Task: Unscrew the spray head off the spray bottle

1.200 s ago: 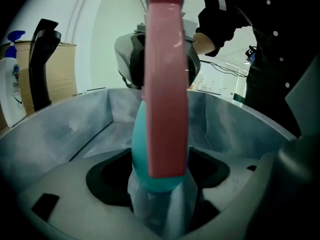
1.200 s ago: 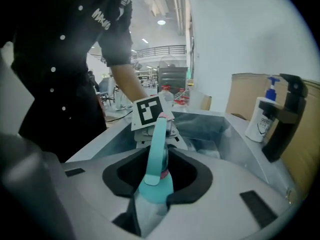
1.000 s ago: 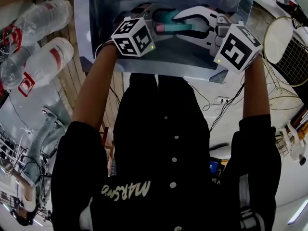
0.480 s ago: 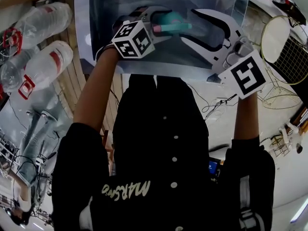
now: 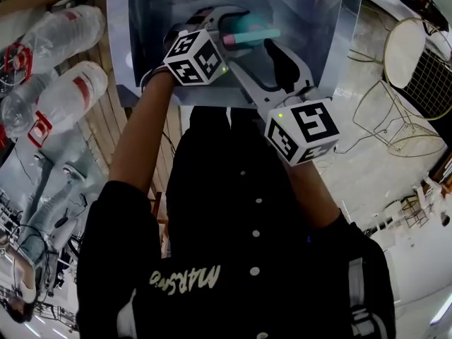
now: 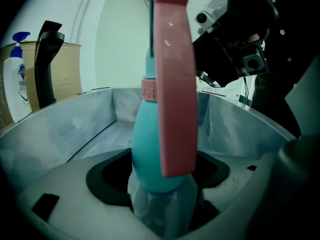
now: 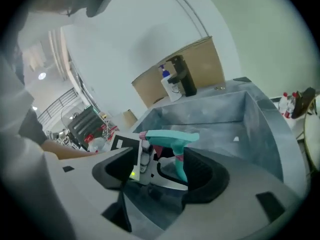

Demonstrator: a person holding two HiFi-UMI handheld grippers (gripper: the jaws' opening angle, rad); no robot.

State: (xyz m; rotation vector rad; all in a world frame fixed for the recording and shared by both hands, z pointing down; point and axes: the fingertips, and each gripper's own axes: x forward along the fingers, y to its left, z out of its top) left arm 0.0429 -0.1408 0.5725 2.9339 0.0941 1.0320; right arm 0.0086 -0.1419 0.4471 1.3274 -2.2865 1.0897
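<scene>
I clamp bottle (image 6: 150,154) in left gripper (image 5: 229,28) for steadiness; right gripper (image 5: 253,55) jaws just opening, empty, off head (image 5: 248,37) (re-gripping for another turn, I judge).

Two hand-held grippers (image 5: 232,25) (image 5: 265,66), one spray bottle (image 5: 248,34), one grey tub (image 5: 120,62), one white pump bottle (image 6: 15,91), one cardboard box (image 6: 70,69).

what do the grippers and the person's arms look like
Both the left gripper and right gripper have white curved shells with black pads inside the jaws. Each carries a white cube printed with black square markers and a small green light. The person wears a black buttoned top; its sleeves leave the forearms bare.
</scene>
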